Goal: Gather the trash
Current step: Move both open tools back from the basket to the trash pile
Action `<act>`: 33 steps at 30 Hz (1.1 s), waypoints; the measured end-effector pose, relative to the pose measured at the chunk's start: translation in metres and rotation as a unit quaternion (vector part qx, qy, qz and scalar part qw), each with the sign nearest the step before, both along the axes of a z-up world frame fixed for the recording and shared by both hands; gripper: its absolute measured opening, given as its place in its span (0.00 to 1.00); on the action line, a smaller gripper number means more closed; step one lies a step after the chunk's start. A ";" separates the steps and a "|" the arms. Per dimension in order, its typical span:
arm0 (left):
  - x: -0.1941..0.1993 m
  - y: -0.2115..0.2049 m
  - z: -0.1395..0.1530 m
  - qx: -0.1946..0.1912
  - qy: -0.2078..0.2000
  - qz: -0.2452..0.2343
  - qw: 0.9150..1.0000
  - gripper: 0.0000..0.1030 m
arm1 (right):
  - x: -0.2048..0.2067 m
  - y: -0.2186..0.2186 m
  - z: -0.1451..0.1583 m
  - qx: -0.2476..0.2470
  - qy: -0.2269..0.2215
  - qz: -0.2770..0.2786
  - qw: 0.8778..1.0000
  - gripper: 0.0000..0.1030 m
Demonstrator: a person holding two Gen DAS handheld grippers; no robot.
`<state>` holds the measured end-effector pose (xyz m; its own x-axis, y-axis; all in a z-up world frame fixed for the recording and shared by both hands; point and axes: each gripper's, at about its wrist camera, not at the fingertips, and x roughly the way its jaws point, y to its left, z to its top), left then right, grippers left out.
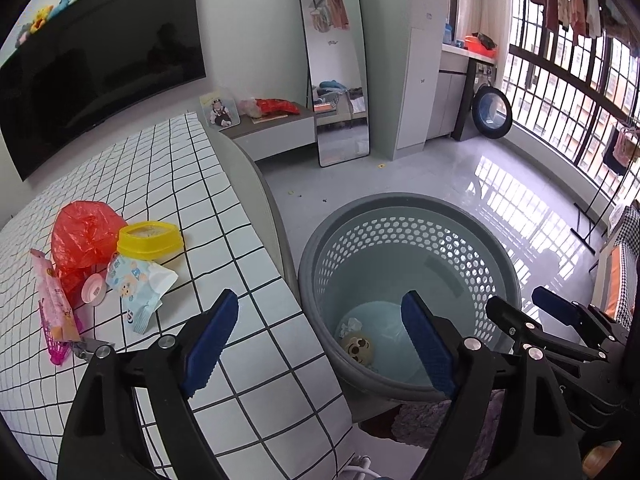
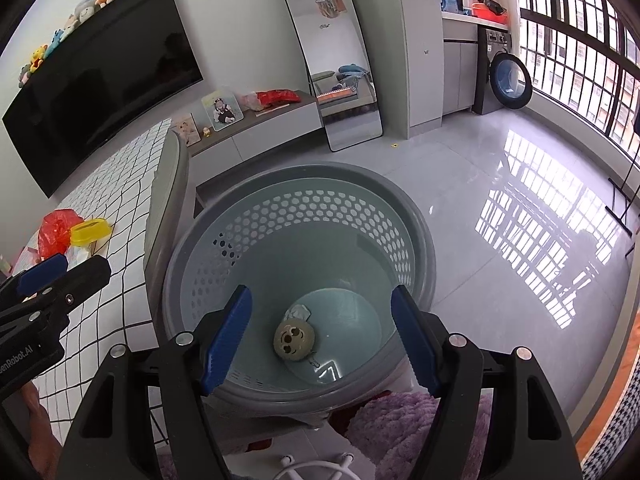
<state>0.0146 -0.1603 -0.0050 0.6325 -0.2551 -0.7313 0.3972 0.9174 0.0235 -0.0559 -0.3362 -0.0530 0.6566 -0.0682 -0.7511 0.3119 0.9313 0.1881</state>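
Trash lies on the white checked table (image 1: 224, 216): a red plastic bag (image 1: 84, 236), a yellow tub (image 1: 148, 240), a blue-and-white cartoon wrapper (image 1: 140, 284), a small pink lid (image 1: 94, 290) and a pink wrapper (image 1: 54, 296). A grey perforated basket (image 1: 408, 216) stands on the floor beside the table. At its bottom rest a round cartoon-face item (image 2: 294, 338) and a crumpled white scrap (image 2: 298, 312). My left gripper (image 1: 320, 298) hangs open and empty over the table edge and basket rim. Over the basket (image 2: 280, 184), my right gripper (image 2: 321, 294) is open and empty.
A wall TV (image 1: 92, 80), a low cabinet (image 1: 276, 132) and a standing mirror (image 1: 336, 80) line the far side. A purple rug (image 2: 400, 420) lies under the basket's near side. A washing machine (image 1: 490, 110) and barred windows (image 1: 568, 92) stand to the right of shiny floor.
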 end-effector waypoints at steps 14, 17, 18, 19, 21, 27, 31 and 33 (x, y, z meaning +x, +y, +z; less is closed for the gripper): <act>-0.019 0.050 0.010 -0.014 -0.025 0.036 0.999 0.86 | -0.005 0.048 0.016 -0.018 -0.015 0.036 0.999 0.67; -0.020 0.064 0.012 -0.018 -0.026 0.048 0.998 0.89 | -0.005 0.059 0.018 -0.022 -0.016 0.045 0.999 0.67; -0.021 0.069 0.012 -0.019 -0.028 0.052 0.998 0.90 | -0.005 0.064 0.019 -0.023 -0.017 0.049 0.998 0.67; -0.022 0.073 0.013 -0.020 -0.029 0.057 0.998 0.90 | -0.004 0.068 0.019 -0.024 -0.018 0.052 0.998 0.67; -0.023 0.083 0.013 -0.021 -0.031 0.065 0.997 0.90 | -0.002 0.078 0.019 -0.025 -0.018 0.060 0.998 0.68; -0.026 0.118 0.013 -0.016 -0.037 0.097 0.994 0.91 | 0.005 0.108 0.015 -0.023 -0.014 0.089 0.996 0.69; -0.025 0.143 0.012 -0.014 -0.037 0.120 0.992 0.91 | 0.015 0.130 0.013 -0.028 -0.011 0.110 0.993 0.69; -0.025 0.155 0.010 -0.010 -0.037 0.131 0.991 0.91 | 0.020 0.140 0.012 -0.027 -0.010 0.121 0.992 0.69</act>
